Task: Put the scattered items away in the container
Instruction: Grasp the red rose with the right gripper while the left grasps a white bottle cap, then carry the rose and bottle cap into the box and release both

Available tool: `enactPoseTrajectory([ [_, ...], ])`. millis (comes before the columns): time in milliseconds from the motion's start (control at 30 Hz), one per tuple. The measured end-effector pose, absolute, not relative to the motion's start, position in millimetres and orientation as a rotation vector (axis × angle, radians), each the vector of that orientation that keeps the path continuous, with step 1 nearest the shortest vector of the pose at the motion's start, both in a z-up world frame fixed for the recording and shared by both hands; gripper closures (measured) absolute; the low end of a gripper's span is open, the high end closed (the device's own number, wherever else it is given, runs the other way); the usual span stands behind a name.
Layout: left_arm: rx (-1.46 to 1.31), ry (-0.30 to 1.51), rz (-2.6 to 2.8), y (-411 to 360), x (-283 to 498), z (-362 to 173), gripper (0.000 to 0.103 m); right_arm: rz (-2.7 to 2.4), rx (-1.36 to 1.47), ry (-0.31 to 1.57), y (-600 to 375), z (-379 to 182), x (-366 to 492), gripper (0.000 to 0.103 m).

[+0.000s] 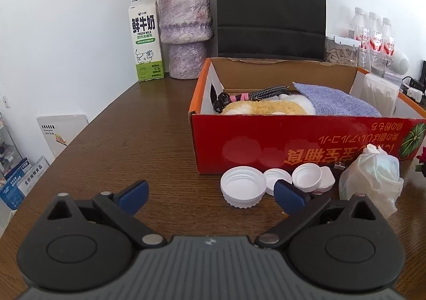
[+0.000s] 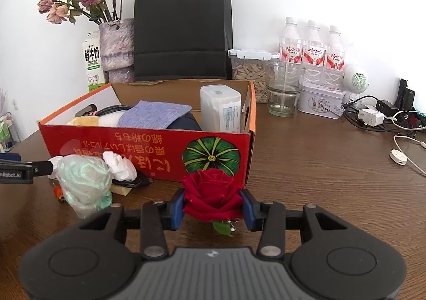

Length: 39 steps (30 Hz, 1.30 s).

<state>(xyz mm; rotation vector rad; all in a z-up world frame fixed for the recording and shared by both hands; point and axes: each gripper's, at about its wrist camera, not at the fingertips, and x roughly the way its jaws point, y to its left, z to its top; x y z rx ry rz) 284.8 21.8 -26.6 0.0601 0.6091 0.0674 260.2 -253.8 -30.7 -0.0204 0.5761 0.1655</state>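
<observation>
The right gripper is closed partway, its blue pads pinching a red rose just near the red box, still low on the table. The left gripper hovers wide open and empty beside the white lids. Lifted too little, the rose could catch the box's near wall; squeezed harder, its petals may crush.
</observation>
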Motion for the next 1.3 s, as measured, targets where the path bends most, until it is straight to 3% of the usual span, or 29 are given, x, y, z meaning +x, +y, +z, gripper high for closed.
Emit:
enactPoseTrajectory([
  [133, 0.048, 0.620, 0.061, 22.6, 289.2, -28.6, 0.007, 0.166, -0.022, 0.582, -253.9, -31.5, 260.9, 0.061],
  [300, 0.031, 0.629, 0.037, 23.7, 293.8, -30.1, 0.023, 0.168, -0.028, 0.585, -252.2, -31.8, 260.6, 0.061],
  [467, 0.019, 0.654, 0.013, 23.3, 296.4, -32.8, 0.060, 0.168, -0.030, 0.586, -251.8, -31.8, 260.4, 0.060],
  [500, 0.018, 0.653, 0.012, 23.6, 296.0, -32.9, 0.062, 0.169, -0.031, 0.586, -251.7, -31.8, 260.4, 0.060],
  [900, 0.030, 0.638, 0.018, 22.5, 288.1, -31.4, 0.062, 0.175, -0.037, 0.568, -249.8, -27.7, 257.0, 0.060],
  [1300, 0.016, 0.448, -0.012, 19.3, 251.1, 18.3, 0.062, 0.235, 0.012, 0.450, -244.2, 10.6, 235.6, 0.060],
])
